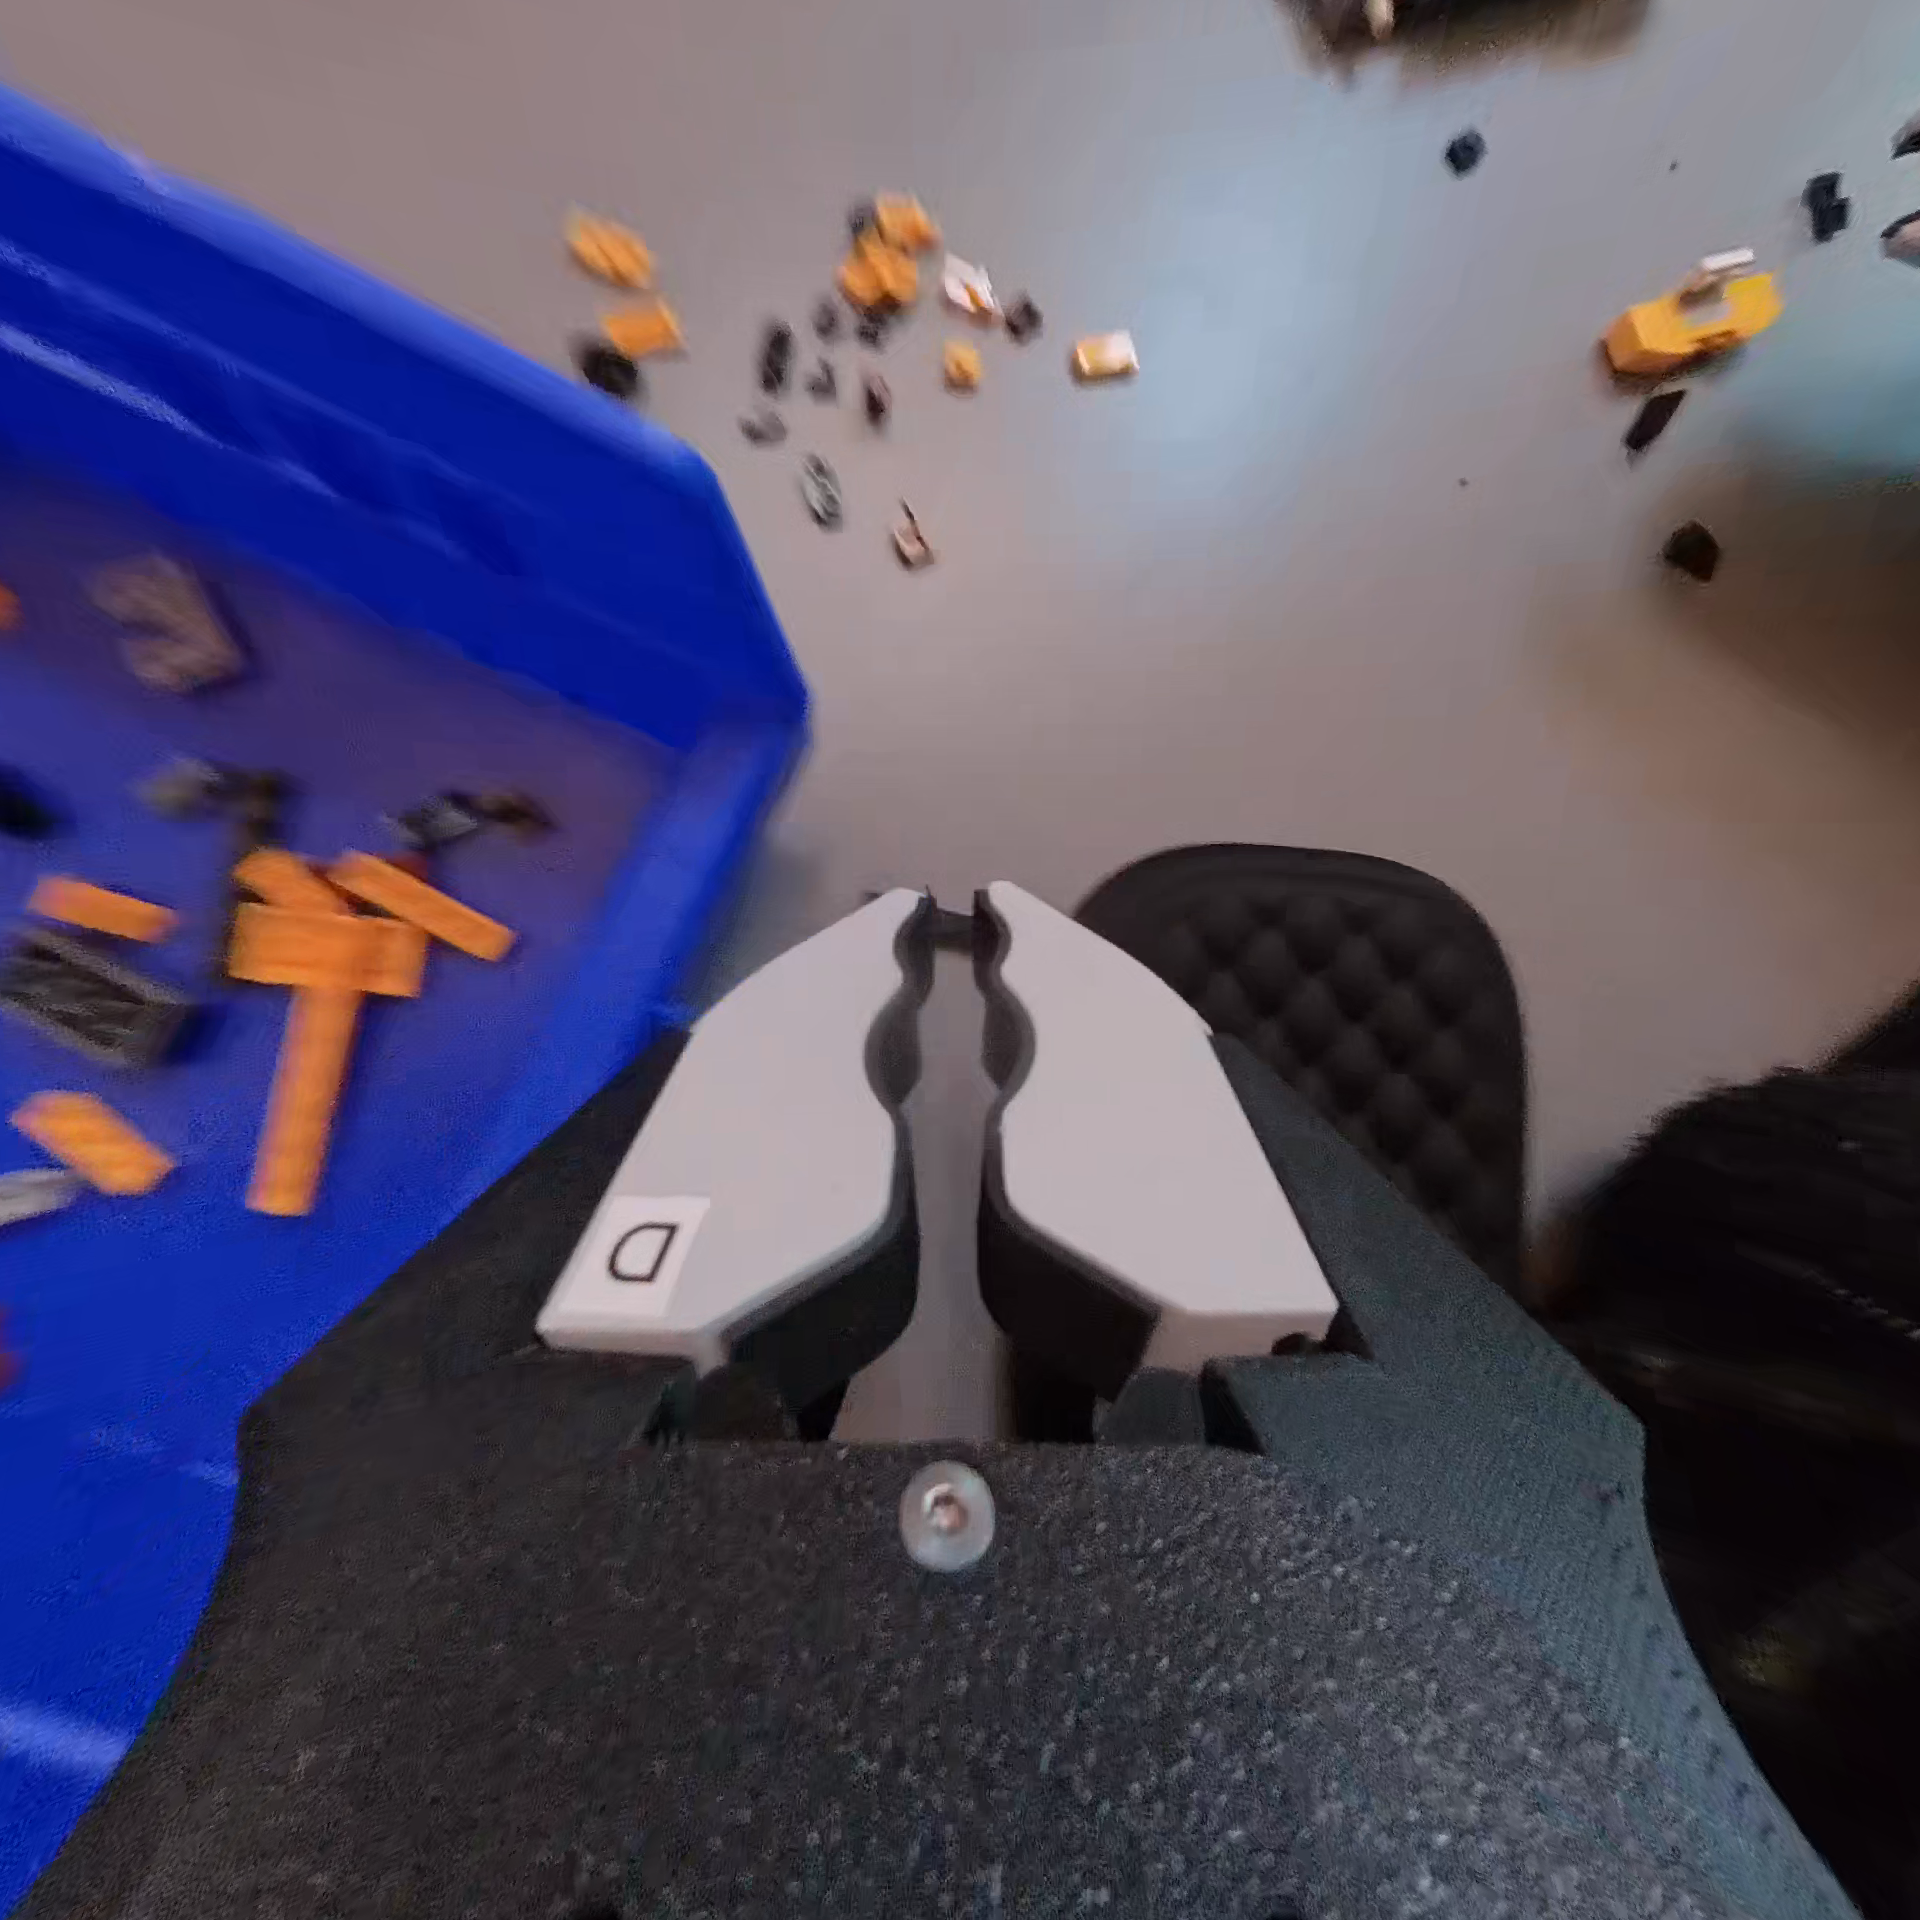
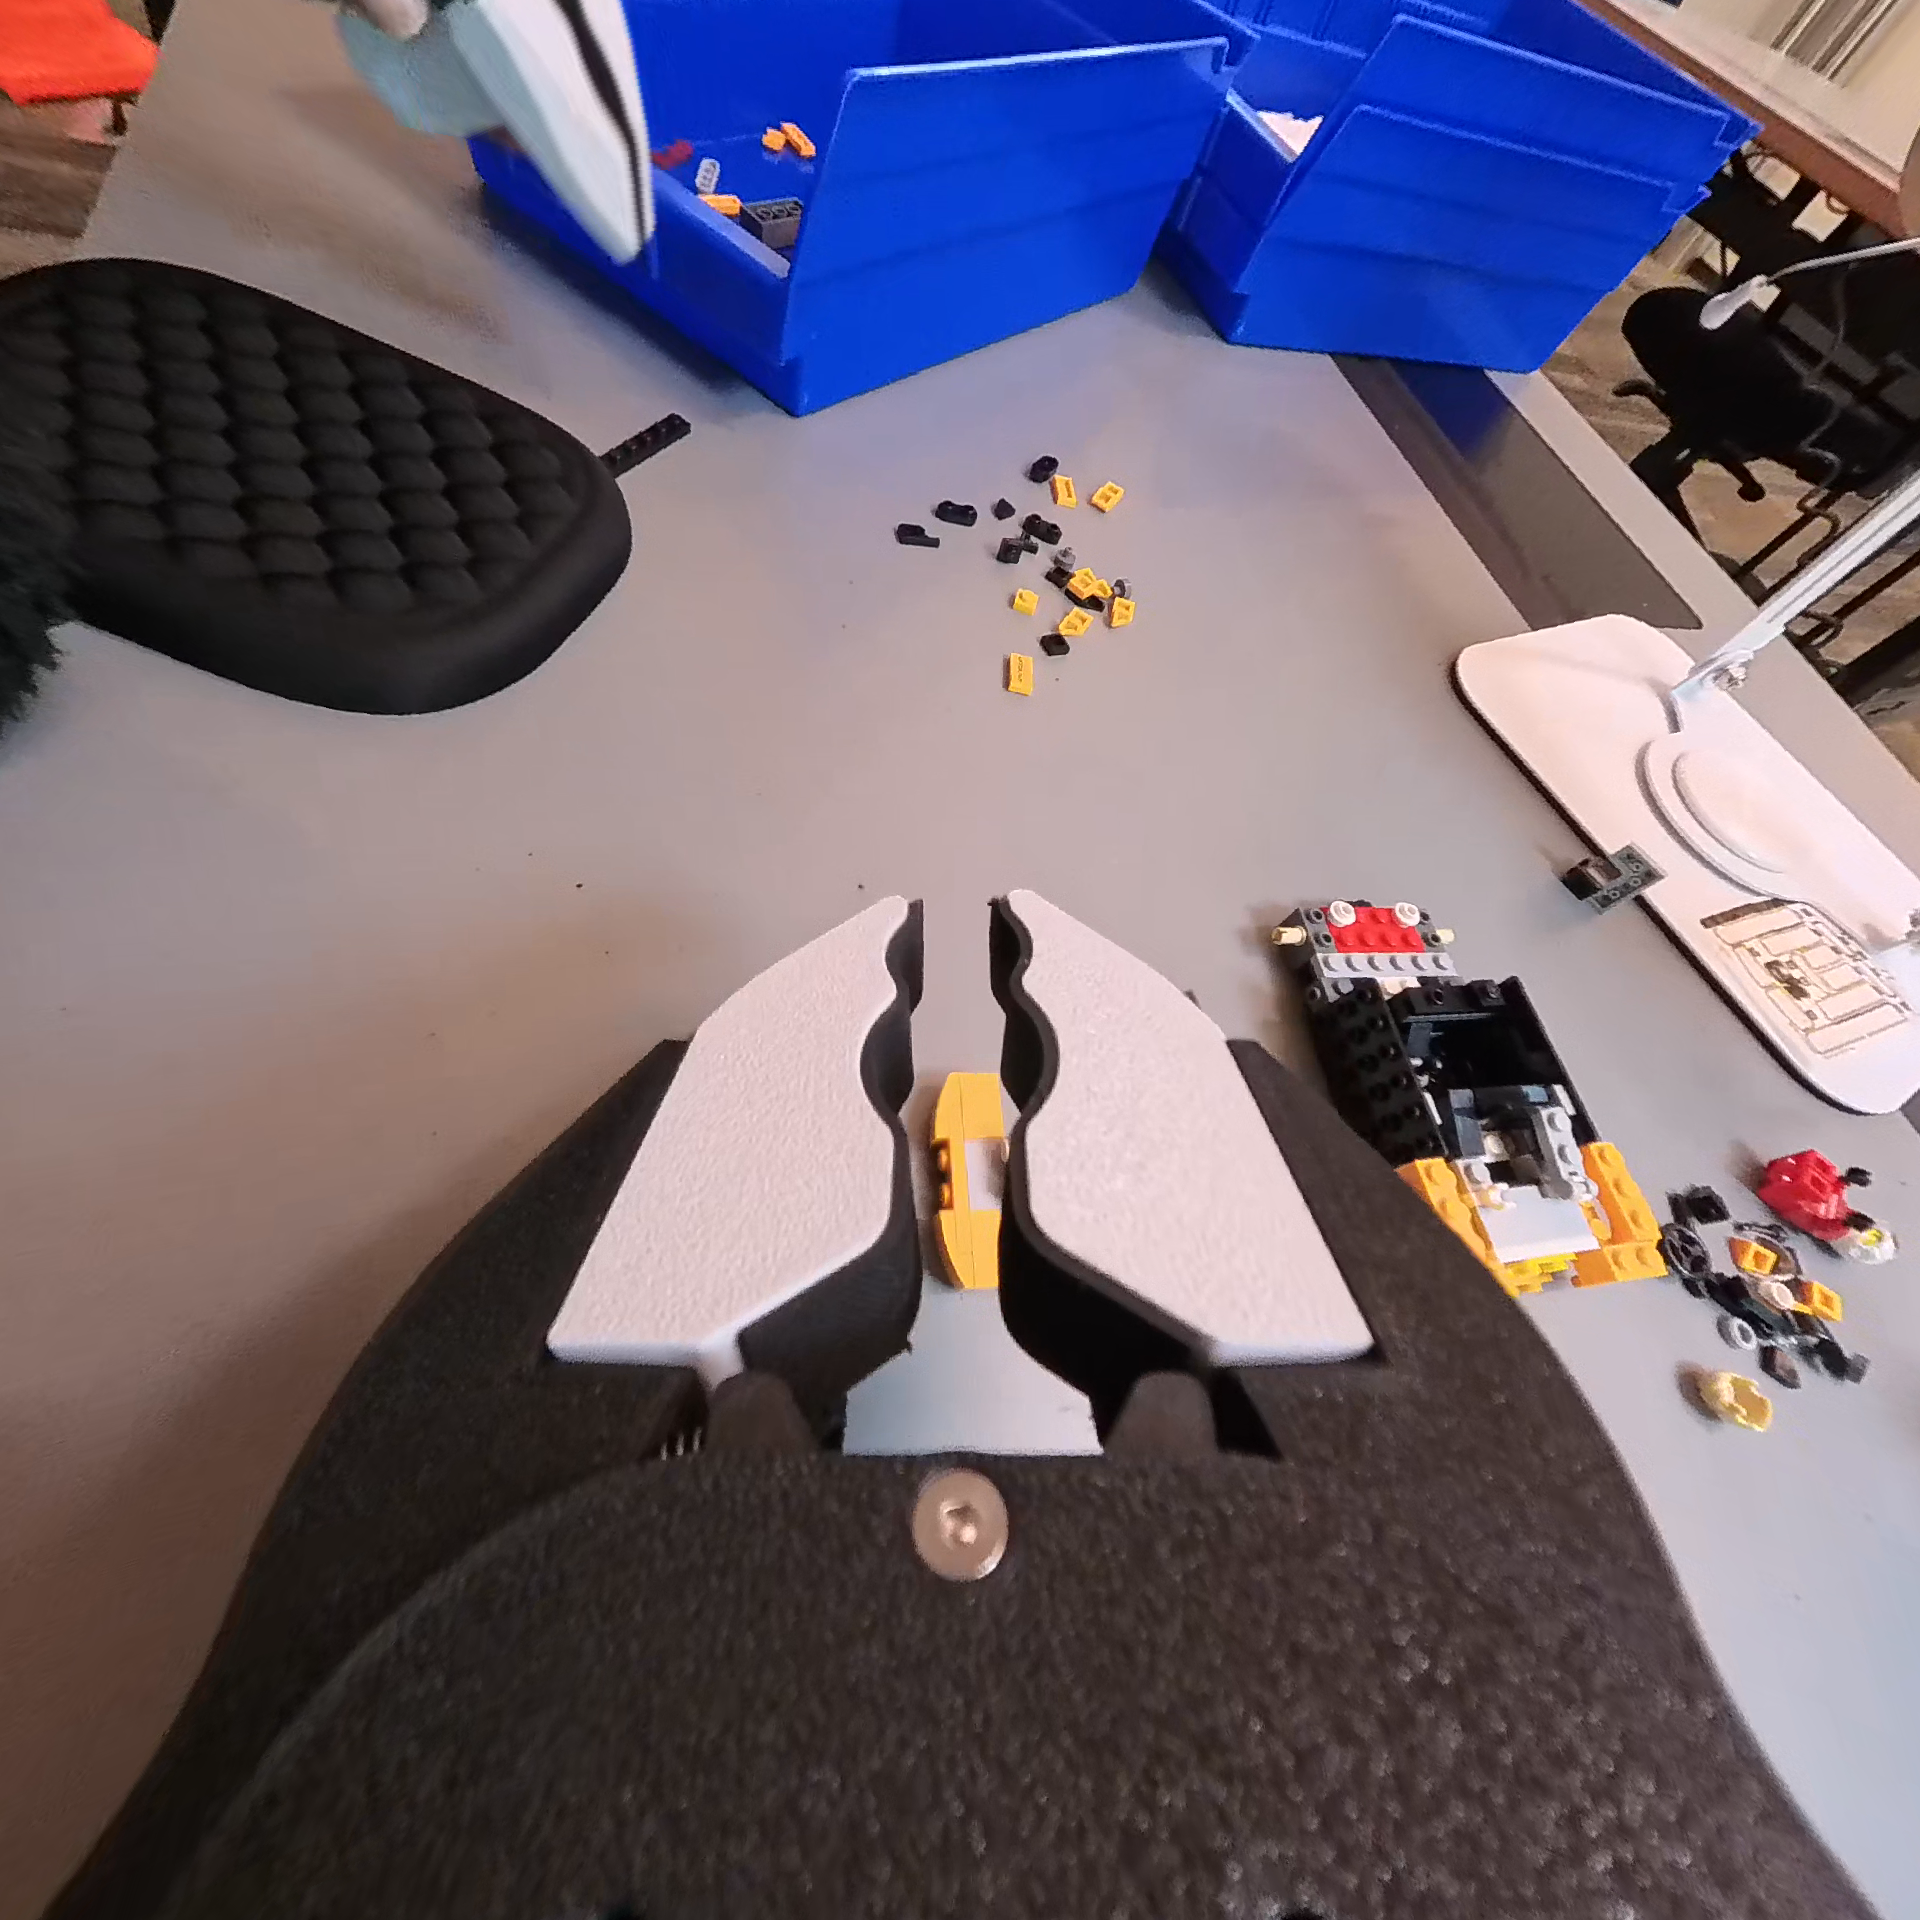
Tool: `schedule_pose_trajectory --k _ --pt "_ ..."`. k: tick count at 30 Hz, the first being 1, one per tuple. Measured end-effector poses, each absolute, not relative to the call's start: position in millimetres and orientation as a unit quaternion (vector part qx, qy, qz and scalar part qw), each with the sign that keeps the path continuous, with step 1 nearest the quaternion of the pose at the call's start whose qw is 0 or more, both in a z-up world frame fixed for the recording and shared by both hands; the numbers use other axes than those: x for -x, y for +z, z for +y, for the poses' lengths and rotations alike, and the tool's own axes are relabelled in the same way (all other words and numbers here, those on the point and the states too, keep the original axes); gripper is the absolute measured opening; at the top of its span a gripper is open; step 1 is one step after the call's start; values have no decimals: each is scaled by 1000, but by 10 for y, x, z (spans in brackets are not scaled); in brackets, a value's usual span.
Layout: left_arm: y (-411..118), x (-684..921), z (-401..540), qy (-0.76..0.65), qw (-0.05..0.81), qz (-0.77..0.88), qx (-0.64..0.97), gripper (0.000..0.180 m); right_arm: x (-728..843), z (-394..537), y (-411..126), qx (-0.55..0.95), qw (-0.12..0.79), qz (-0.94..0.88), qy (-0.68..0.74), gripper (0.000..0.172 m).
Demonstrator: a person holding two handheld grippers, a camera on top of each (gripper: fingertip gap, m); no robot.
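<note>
Black piece (image 1: 956, 935), one, in left gripper's (image 1: 956, 909) fingers; two blue bins (image 2: 987, 260).

Blue bins (image 2: 997, 208): two
Black cushion (image 2: 291, 488): one
Part-built brick car (image 2: 1455, 1091): one
Grippers (image 2: 954, 914): two

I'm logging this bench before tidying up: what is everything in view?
Blue plastic bins: at least two, far side; the nearer holds orange and dark bricks.
Loose small toy bricks: many, orange-yellow and black, mid-table.
Part-built brick vehicle: one, black, yellow, red; right of right gripper.
Heap of small parts: one, mixed colours, near right.
Yellow curved brick piece: one, on table under right gripper.
Black quilted pad: one, left.
White lamp base: one, right edge.
Grey table: one.
Left gripper: pinching tiny black piece, beside bin.
Right gripper: open, nothing between tips.
</note>
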State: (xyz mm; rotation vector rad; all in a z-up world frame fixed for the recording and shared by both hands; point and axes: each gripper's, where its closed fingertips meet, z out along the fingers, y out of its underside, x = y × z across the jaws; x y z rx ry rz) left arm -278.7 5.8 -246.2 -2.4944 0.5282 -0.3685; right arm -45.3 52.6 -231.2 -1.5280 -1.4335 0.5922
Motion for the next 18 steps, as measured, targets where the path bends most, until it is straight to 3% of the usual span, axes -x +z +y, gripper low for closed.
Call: schedule_pose_trajectory --k 9,18 --pt "-2966 2768 6 -129 179 116 968 26 387 584 -2340 649 449 -567 236 11" --pt "-2979 2652 64 -108 171 99 974 29 353 620 -2432 676 423 -554 238 11"
